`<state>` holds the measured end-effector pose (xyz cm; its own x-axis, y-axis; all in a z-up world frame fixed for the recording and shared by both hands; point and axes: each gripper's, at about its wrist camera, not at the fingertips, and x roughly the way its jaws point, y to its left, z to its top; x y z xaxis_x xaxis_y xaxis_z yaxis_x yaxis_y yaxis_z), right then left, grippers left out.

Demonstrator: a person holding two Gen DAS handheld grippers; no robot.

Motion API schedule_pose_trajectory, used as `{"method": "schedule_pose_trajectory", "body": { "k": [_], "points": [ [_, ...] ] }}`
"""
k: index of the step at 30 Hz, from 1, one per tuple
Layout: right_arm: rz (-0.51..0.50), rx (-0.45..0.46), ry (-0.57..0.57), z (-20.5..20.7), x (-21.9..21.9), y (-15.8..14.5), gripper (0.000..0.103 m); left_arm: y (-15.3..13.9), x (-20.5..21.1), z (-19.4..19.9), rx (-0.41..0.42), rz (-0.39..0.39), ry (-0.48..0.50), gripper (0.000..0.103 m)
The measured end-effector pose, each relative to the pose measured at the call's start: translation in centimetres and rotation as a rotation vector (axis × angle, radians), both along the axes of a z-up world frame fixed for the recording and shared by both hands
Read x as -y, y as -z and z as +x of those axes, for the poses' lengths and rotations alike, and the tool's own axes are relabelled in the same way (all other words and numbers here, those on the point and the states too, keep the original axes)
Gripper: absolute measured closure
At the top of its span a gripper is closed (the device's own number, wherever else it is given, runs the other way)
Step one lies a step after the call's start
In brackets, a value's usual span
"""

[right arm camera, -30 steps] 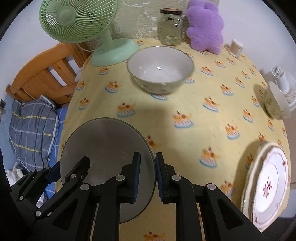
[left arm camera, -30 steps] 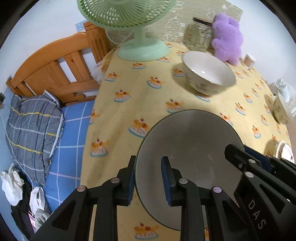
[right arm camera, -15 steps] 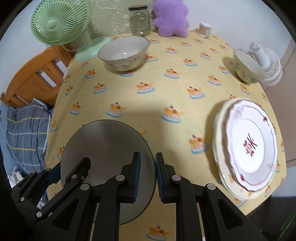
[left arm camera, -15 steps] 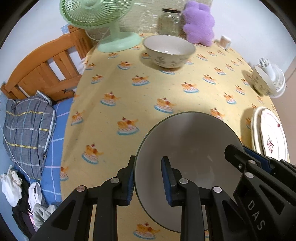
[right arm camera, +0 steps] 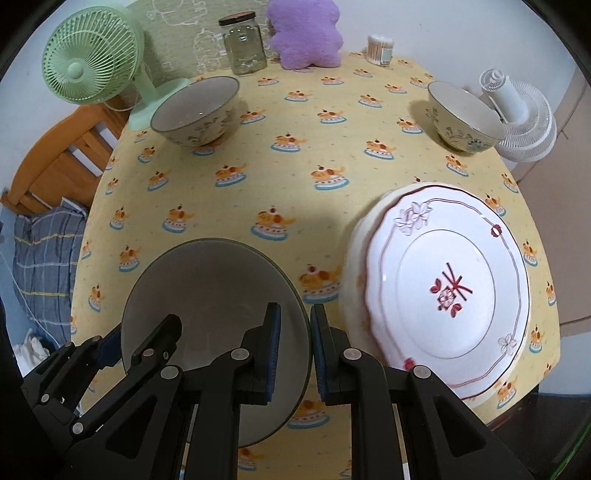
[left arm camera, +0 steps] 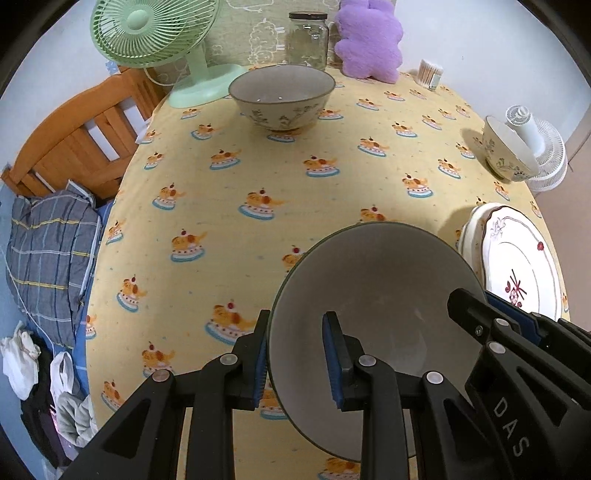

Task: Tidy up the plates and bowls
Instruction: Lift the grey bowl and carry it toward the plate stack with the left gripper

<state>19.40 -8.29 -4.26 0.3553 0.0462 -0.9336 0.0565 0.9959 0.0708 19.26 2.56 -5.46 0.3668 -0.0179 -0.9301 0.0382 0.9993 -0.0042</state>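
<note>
Grey bowl [left arm camera: 373,306] is clamped at opposite rims by left claw [left arm camera: 295,354] and right claw [right arm camera: 295,354], lifted above bench [left arm camera: 258,166]. Since 1 s ago it has been pulled back from patterned bowl [left arm camera: 282,98]; plates [right arm camera: 447,284] now alongside.

Held nearest, between left gripper [left arm camera: 295,360] and right gripper [right arm camera: 295,350]: a bowl [right arm camera: 210,302], rim clamped on opposite sides, one finger of each inside and one outside. Right of it, near the table's [right arm camera: 332,155] right edge, two stacked plates [right arm camera: 447,280], the upper shifted right on the lower. Farther back on the left, a large bowl [left arm camera: 282,96]; farther back on the right, a small bowl [right arm camera: 461,116], a white fan [right arm camera: 524,125] just behind it. Along the far edge, left to right: green fan [left arm camera: 155,33], jar [left arm camera: 308,37], plush toy [left arm camera: 369,40], cotton-swab tub [left arm camera: 430,74]. Off the table's left side, a bed frame [left arm camera: 74,140] with a folded blanket [left arm camera: 48,251].
</note>
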Motion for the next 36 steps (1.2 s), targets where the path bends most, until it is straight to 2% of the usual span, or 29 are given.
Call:
{"method": "schedule_pose_trajectory", "body": {
  "k": [11, 20, 21, 22, 25, 29, 31, 33, 34, 35, 36],
  "points": [
    [0.008, -0.032, -0.055, 1.4, 2.0, 1.2, 0.083, 1.2, 2.0, 0.6, -0.027, 0.028, -0.063, 0.079],
    [0.027, -0.023, -0.077, 1.9, 2.0, 1.3, 0.082, 0.8, 2.0, 0.7, -0.011, 0.057, -0.08, 0.079],
    [0.03, -0.023, -0.077, 1.9, 2.0, 1.4, 0.082, 0.8, 1.9, 0.7, -0.016, 0.053, -0.081, 0.077],
    [0.029, -0.027, -0.076, 1.9, 2.0, 1.4, 0.082, 1.0, 1.9, 0.8, -0.027, 0.042, -0.079, 0.071],
    [0.028, -0.026, -0.082, 1.9, 1.8, 1.5, 0.08, 1.1, 1.9, 0.9, -0.034, 0.025, -0.072, 0.07],
    [0.035, -0.03, -0.069, 2.0, 1.8, 1.6, 0.079, 1.1, 1.8, 0.8, -0.039, 0.009, -0.065, 0.062],
    [0.05, -0.041, -0.068, 2.0, 1.9, 1.7, 0.078, 1.2, 1.8, 0.7, -0.056, -0.008, -0.053, 0.054],
    [0.049, -0.049, -0.064, 1.9, 1.9, 1.8, 0.071, 1.0, 2.0, 0.6, -0.057, -0.005, -0.036, 0.051],
    [0.034, -0.044, -0.06, 1.8, 1.9, 1.7, 0.065, 0.8, 2.1, 0.5, -0.053, -0.014, -0.023, 0.041],
    [0.033, -0.034, -0.061, 1.7, 1.9, 1.5, 0.052, 0.6, 2.1, 0.3, -0.045, -0.026, -0.016, 0.036],
    [0.062, -0.023, -0.065, 1.5, 2.0, 1.4, 0.045, 0.4, 2.1, 0.2, -0.036, -0.026, -0.011, 0.031]
  ]
}}
